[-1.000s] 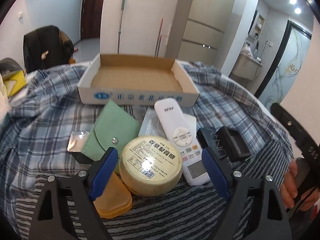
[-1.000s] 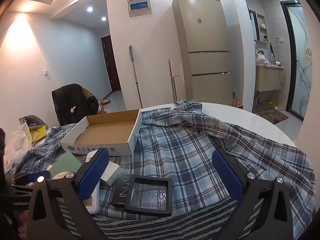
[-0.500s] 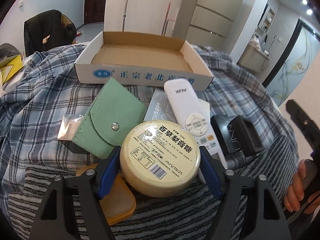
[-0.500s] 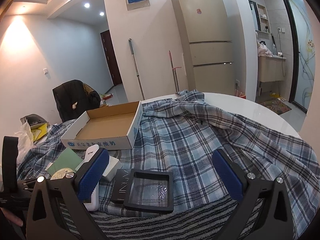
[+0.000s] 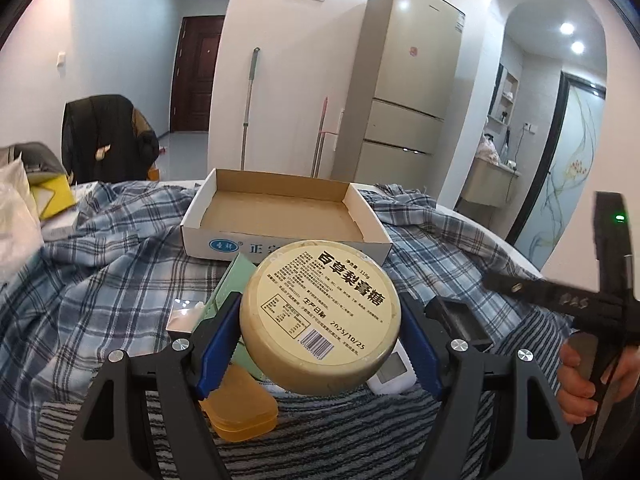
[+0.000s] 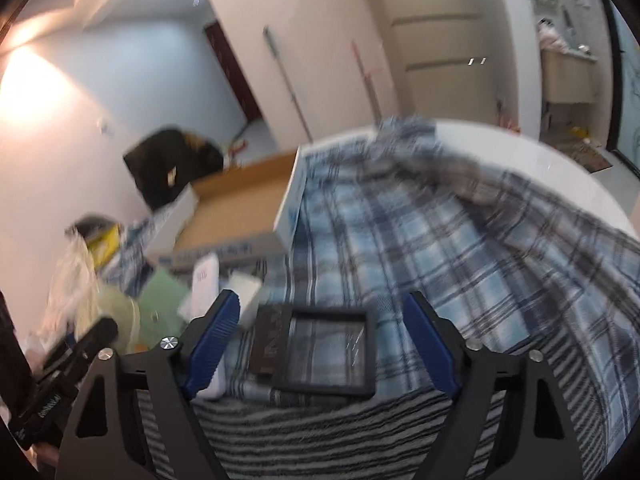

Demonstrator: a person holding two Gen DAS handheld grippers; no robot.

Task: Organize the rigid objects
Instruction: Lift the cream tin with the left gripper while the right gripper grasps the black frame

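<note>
On the lid of the round tin we read the large black characters 百草梨膏糖, and lower down the date 2025/10/25 beside a barcode; the small print around them is too fine for us to make out. On the front wall of the cardboard box we read 正 beside a blue oval logo, the rest hidden behind the tin. On the black case we see pale letters, too blurred to read.

Home: fridge, mop, door
</note>
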